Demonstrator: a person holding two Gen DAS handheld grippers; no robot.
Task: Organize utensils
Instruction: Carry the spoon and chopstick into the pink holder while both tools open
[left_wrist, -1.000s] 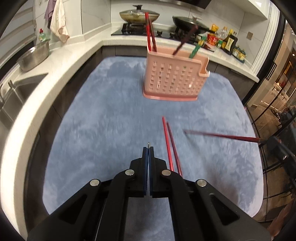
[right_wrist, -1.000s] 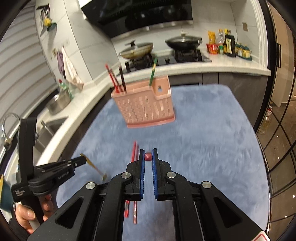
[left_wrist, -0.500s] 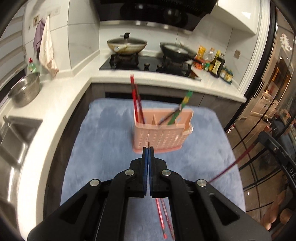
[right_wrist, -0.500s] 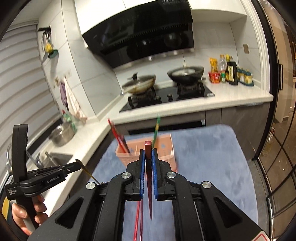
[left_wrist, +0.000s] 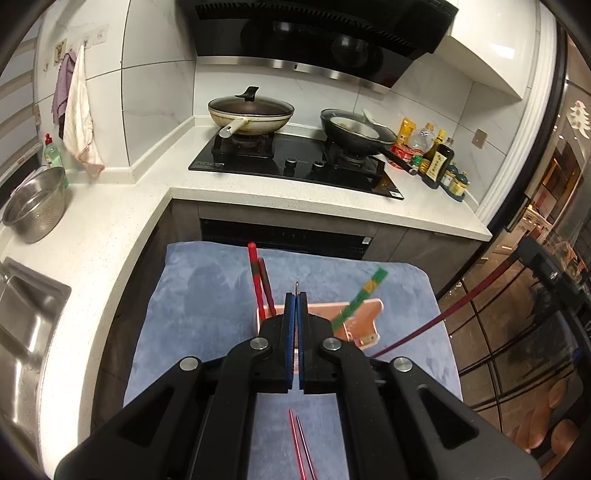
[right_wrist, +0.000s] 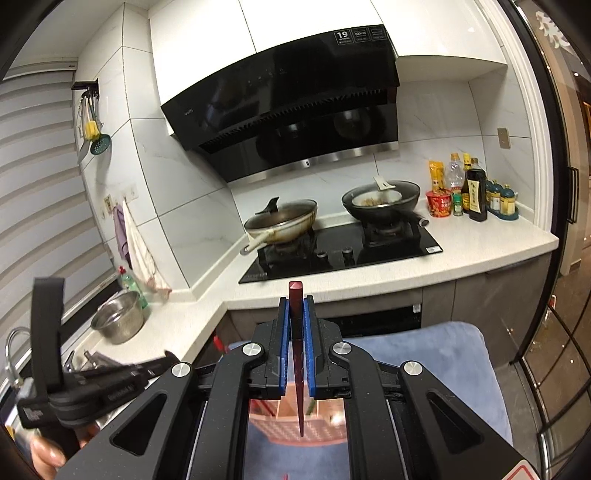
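My left gripper (left_wrist: 296, 295) is shut on a thin stick-like utensil; only its small tip (left_wrist: 296, 284) shows above the blue pads. Just beyond and below it stands the pink slotted holder (left_wrist: 364, 314), with red chopsticks (left_wrist: 255, 280) and a green-handled utensil (left_wrist: 364, 295) leaning in it. My right gripper (right_wrist: 295, 302) is shut on a dark red chopstick (right_wrist: 300, 387), which hangs down over the holder (right_wrist: 325, 424). The same chopstick (left_wrist: 443, 317) slants in from the right in the left wrist view. Two more red chopsticks (left_wrist: 301, 443) lie on the blue cloth (left_wrist: 207, 295).
A white L-shaped counter (left_wrist: 110, 221) wraps the left and far sides, carrying a steel bowl (left_wrist: 35, 206), a sink (left_wrist: 22, 325), a hob with two pans (left_wrist: 251, 114) and several bottles (left_wrist: 436, 158). A hand (right_wrist: 48, 450) grips the left tool. A glass door stands at right.
Both grippers have risen and tipped upward, so the holder dropped low in both views and the stove and hood came into sight. The dark red chopstick rose with the right gripper.
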